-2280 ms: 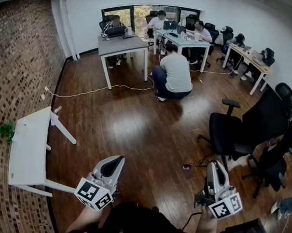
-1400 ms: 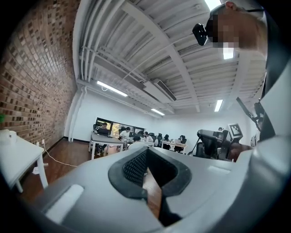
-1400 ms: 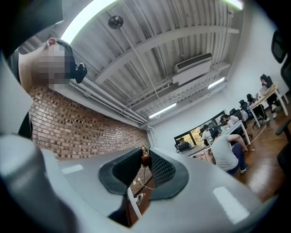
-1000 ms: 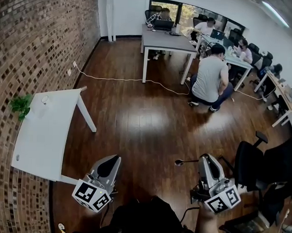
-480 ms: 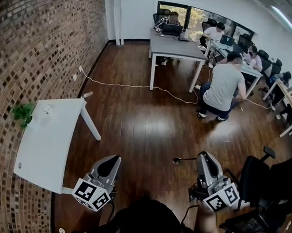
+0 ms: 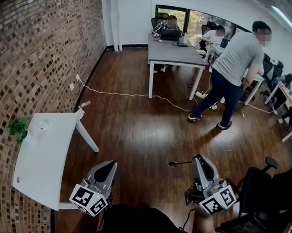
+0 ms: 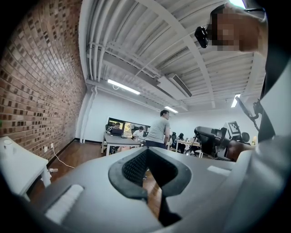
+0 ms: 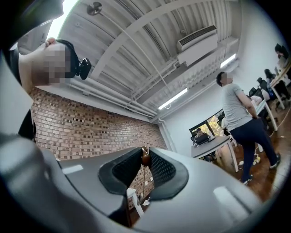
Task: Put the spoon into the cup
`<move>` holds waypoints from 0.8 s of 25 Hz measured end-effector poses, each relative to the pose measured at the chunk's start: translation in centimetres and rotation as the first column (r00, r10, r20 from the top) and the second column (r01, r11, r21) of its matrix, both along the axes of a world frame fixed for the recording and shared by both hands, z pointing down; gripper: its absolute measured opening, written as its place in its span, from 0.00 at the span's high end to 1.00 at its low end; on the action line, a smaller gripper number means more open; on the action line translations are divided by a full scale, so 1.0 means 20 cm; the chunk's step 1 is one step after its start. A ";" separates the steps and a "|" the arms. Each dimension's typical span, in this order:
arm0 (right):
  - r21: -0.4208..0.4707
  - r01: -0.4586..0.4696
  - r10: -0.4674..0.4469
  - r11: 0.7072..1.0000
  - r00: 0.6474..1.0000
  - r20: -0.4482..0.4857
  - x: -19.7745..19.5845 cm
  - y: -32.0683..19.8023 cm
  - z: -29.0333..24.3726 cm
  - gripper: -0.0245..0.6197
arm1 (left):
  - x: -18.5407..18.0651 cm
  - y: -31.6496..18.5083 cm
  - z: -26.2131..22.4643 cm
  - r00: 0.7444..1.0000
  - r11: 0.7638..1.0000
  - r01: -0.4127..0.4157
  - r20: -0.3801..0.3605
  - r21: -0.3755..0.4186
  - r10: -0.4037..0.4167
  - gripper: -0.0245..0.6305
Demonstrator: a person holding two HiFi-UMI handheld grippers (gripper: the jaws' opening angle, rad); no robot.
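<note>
Over floor, left tongs level, closed empty; right tongs angled upward, gripping spoon.

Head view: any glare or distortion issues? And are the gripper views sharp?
Head view: fisheye bows the brick wall; pale sheen on the wooden floor, no blur. Right gripper view: spoon between the jaws reads clearly; ceiling strip light blown out; black corners. Left gripper view: left gripper soft up close, room sharp.

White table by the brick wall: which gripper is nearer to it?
Left. The left gripper sits just off the white table, beside its near corner; the right gripper, holding a thin dark spoon, is farther away over the wooden floor.
</note>
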State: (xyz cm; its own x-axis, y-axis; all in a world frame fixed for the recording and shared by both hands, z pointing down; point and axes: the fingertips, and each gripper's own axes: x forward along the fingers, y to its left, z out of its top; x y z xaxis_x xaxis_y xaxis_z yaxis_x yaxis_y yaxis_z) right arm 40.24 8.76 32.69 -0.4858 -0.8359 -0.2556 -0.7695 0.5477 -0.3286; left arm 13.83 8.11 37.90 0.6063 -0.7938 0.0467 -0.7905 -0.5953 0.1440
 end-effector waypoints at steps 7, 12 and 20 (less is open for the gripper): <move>0.004 -0.024 0.024 1.000 0.999 -0.022 -0.11 -0.23 -0.03 0.87 | -0.12 -0.22 -0.01 1.000 1.000 -0.014 -0.015 0.002 0.014 0.97; 0.000 -0.058 0.058 0.998 0.998 -0.028 -0.28 -0.38 -0.03 0.87 | -0.28 -0.38 -0.02 0.999 0.999 -0.043 -0.023 0.006 0.043 0.97; 0.023 -0.081 0.082 0.996 0.996 -0.045 -0.60 -0.62 -0.09 0.87 | -0.61 -0.63 -0.02 0.997 0.998 -0.066 -0.045 0.022 0.067 0.97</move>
State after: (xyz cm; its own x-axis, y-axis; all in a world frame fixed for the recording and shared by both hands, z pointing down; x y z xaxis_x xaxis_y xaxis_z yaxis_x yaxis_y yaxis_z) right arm 28.16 -3.70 30.97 -0.4279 -0.8677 -0.2530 -0.8256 0.4891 -0.2812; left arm 1.64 -4.44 37.45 0.6590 -0.7521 0.0015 -0.7419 -0.6497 0.1661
